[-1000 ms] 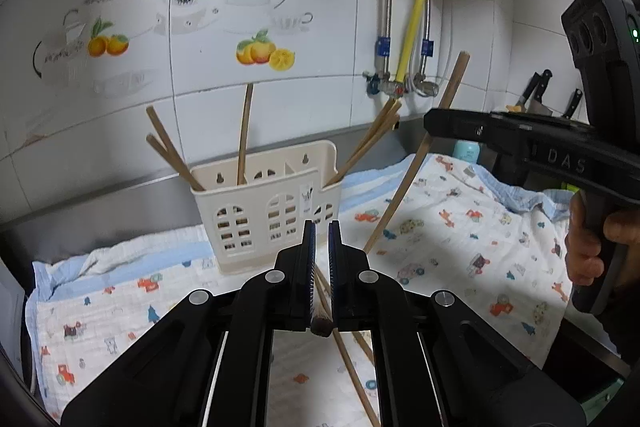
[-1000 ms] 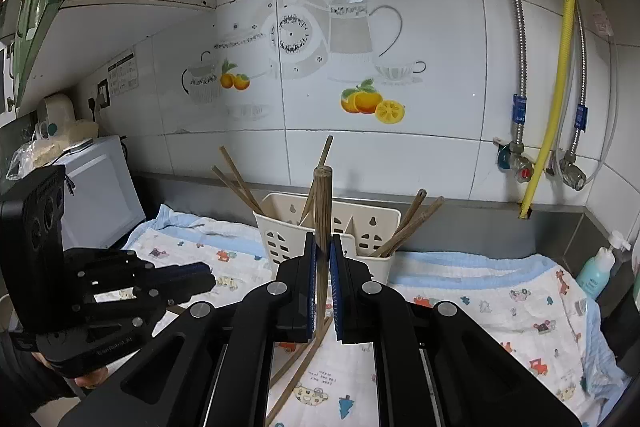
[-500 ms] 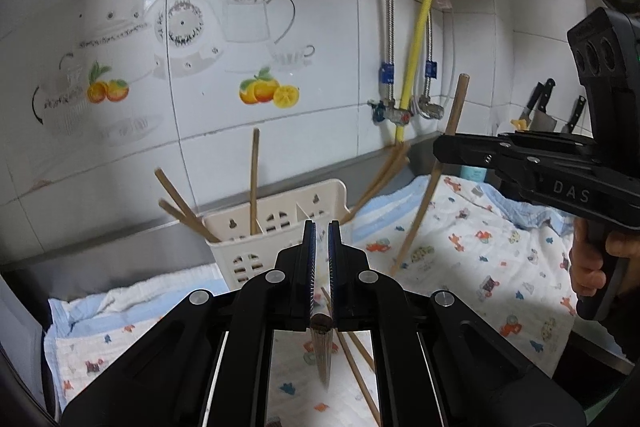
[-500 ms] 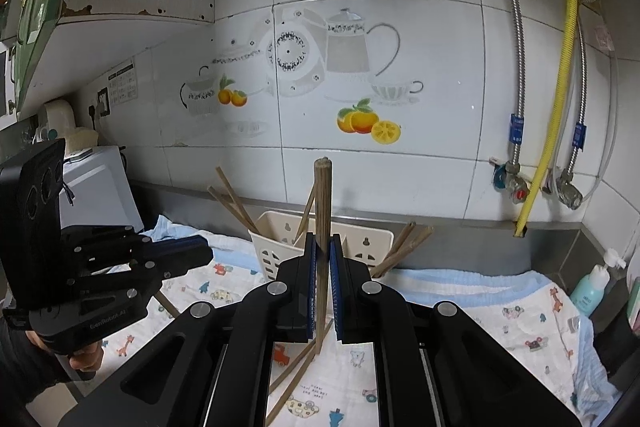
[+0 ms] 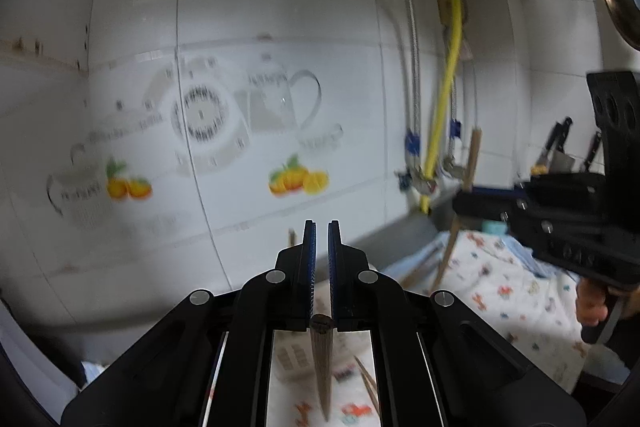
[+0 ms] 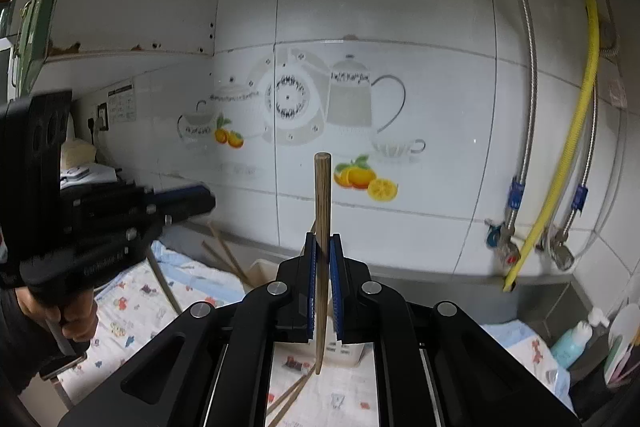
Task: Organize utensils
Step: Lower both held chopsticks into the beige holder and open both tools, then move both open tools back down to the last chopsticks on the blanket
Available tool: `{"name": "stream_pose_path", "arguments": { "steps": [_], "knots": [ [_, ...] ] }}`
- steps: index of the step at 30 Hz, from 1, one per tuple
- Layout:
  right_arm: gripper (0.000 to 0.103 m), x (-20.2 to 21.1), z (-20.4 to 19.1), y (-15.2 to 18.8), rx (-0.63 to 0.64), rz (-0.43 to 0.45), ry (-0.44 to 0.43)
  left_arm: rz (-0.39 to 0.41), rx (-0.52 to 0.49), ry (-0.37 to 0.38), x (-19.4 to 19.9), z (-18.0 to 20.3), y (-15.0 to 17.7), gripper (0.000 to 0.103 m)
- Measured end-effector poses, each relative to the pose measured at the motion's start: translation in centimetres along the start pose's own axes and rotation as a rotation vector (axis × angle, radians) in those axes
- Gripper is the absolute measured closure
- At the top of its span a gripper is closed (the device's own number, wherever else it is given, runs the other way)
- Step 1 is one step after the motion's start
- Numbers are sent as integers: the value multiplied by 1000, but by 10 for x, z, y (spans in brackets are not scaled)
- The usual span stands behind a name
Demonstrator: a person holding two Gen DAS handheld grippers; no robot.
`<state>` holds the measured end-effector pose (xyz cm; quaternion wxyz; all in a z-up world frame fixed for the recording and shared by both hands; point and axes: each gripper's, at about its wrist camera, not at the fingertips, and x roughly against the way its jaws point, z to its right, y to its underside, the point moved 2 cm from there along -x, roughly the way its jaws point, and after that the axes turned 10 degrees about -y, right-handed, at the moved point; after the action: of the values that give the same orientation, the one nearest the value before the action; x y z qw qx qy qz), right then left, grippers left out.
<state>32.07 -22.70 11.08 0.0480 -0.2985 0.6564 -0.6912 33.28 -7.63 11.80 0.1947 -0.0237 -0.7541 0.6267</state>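
My left gripper is shut on a wooden chopstick that hangs down below the jaws over the cloth. My right gripper is shut on another wooden chopstick, held upright with its thick end up; it also shows in the left wrist view. The cream utensil holder sits low behind my right jaws, mostly hidden, with chopsticks leaning out of it. Loose chopsticks lie on the patterned cloth.
A tiled wall with a teapot decal stands close behind. Pipes and a yellow hose run down at the right. A soap bottle stands at the far right. Knives hang at the right.
Both grippers have risen and tilted up, each still holding its chopstick. The holder has dropped almost out of both views, and more wall shows.
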Motion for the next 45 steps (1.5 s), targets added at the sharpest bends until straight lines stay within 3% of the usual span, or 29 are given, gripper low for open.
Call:
{"name": "stream_pose_path", "arguments": {
  "steps": [9,18,22,35,42,44,45],
  "knots": [
    [96,-16,13,-31,7,22,2,99,-27,-34,-19,1,-64,98],
    [96,-46,36,-35,-24,27,0,126,-43,-66,-59,2,-88,98],
    [96,-61,44,-29,-39,21,-2,120,-13,-78,-75,-5,-84,98],
    [96,-95,56,7,-76,-53,17,-27,47,-82,-117,-23,-29,97],
    [96,-95,57,20,-87,-74,32,-58,73,-89,-116,-28,-19,96],
    [93,-91,56,20,-78,-69,47,-59,75,-100,-111,-30,-17,92],
    [90,-88,55,20,-74,-66,52,-59,76,-101,-108,-30,-17,84]
  ]
}}
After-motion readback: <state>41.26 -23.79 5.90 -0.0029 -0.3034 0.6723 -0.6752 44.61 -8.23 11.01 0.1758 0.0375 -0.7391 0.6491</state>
